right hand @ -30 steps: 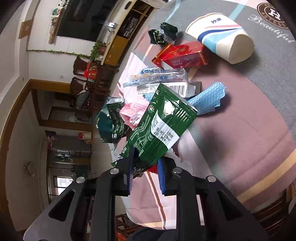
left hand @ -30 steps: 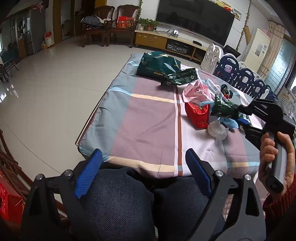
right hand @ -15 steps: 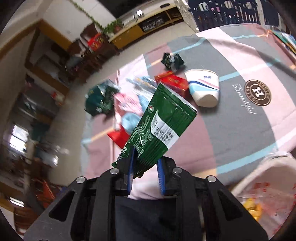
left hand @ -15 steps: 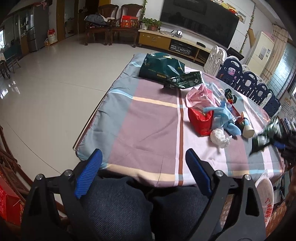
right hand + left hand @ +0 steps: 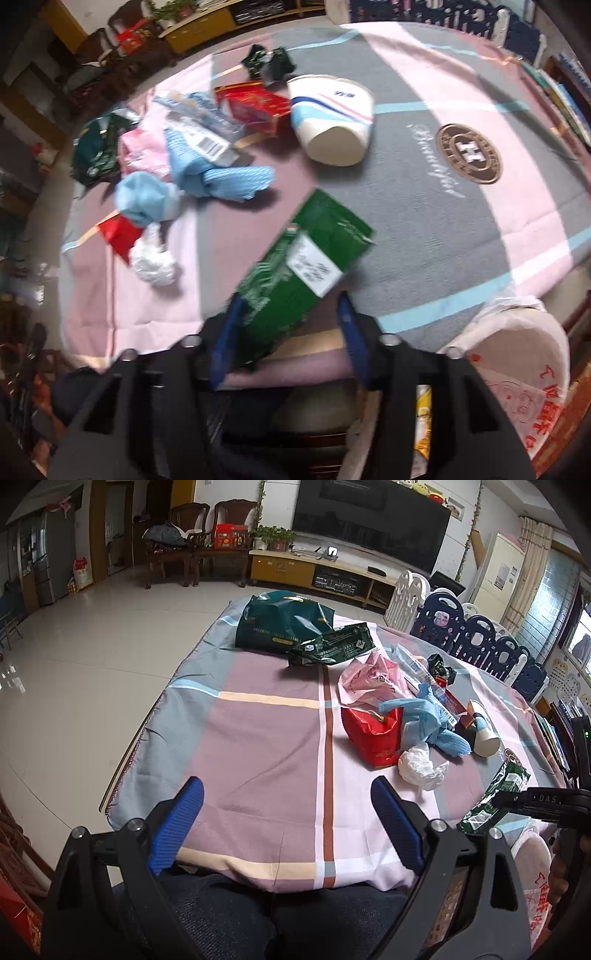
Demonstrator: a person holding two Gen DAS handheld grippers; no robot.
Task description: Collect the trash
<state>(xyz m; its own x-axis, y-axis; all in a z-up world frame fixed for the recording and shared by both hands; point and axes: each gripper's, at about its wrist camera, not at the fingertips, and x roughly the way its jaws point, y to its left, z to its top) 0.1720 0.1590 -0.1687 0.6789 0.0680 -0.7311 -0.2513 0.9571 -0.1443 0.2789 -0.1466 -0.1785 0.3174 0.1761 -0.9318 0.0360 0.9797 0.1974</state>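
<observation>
**A:** Where are your jaws?

**B:** My left gripper point(image 5: 286, 827) is spread wide, nothing between the blue pads point(image 5: 176, 825). It hangs over my lap at the near edge of the table point(image 5: 258, 760). My right gripper point(image 5: 286, 338) has its jaws apart too. The green wrapper point(image 5: 299, 273) lies between them, its lower end against the left-hand pad; the other pad stands clear of it. The frame is blurred, so I can't say whether the wrapper rests on anything.

**A:** And the bag?

**B:** White plastic bag point(image 5: 517, 365) with red print, mouth open, just off the table's near right corner, beside my right gripper. The wrapper is above the table edge, near the bag, not in it.

**A:** What else is on the cloth?

**B:** A pile mid-table: paper cup point(image 5: 332, 123) on its side, red box point(image 5: 255, 105) touching it, blue cloth point(image 5: 221, 177), crumpled white tissue point(image 5: 153, 262), red packet point(image 5: 375, 733), pink bag point(image 5: 369, 679). Further off, a dark green bag point(image 5: 280, 624) with a smaller green pouch point(image 5: 332, 644) against it.
</observation>
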